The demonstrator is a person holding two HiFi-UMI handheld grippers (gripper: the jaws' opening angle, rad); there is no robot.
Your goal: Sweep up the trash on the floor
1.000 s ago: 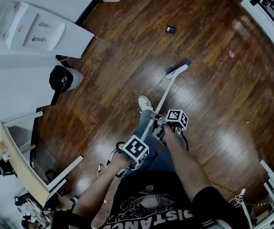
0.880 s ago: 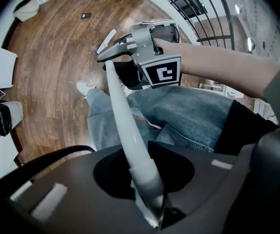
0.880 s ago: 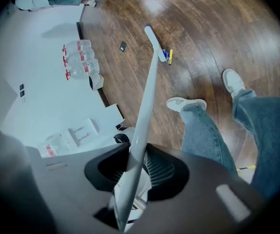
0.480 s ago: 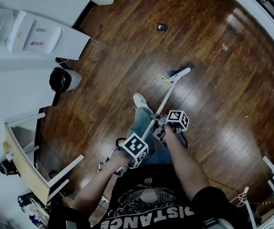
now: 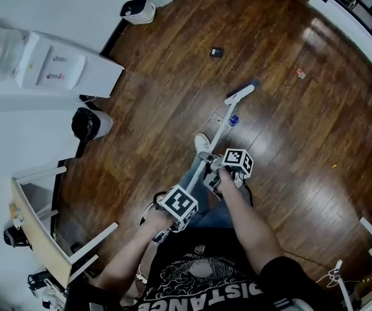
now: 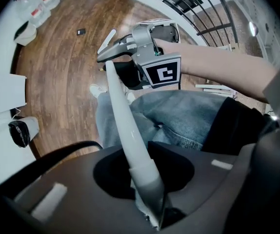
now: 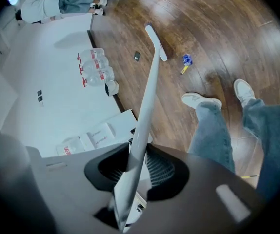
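Observation:
A white broom [image 5: 218, 128] slants from my hands to the wooden floor, its head [image 5: 240, 94] resting ahead of my shoe. My left gripper [image 5: 185, 207] is shut on the top of the broom handle [image 6: 125, 126]. Higher along the handle [image 7: 145, 106], my right gripper [image 5: 220, 168] is also shut on it. A small blue piece of trash [image 5: 233, 119] lies just right of the handle, near the broom head [image 7: 156, 43], and shows as a blue scrap [image 7: 186, 60] in the right gripper view. A red scrap [image 5: 301, 74] lies further right, and a small dark object [image 5: 216, 52] lies further away.
A white water dispenser [image 5: 50, 67] and a black bin [image 5: 87, 124] stand at the left wall. A wooden desk [image 5: 34, 229] is at the lower left. A white railing [image 5: 361, 11] curves along the right. Water bottles [image 7: 93, 67] stand by the wall.
The broom head has swung back away from me and up the floor. The blue scrap now lies beside the handle, and my foot has stepped forward.

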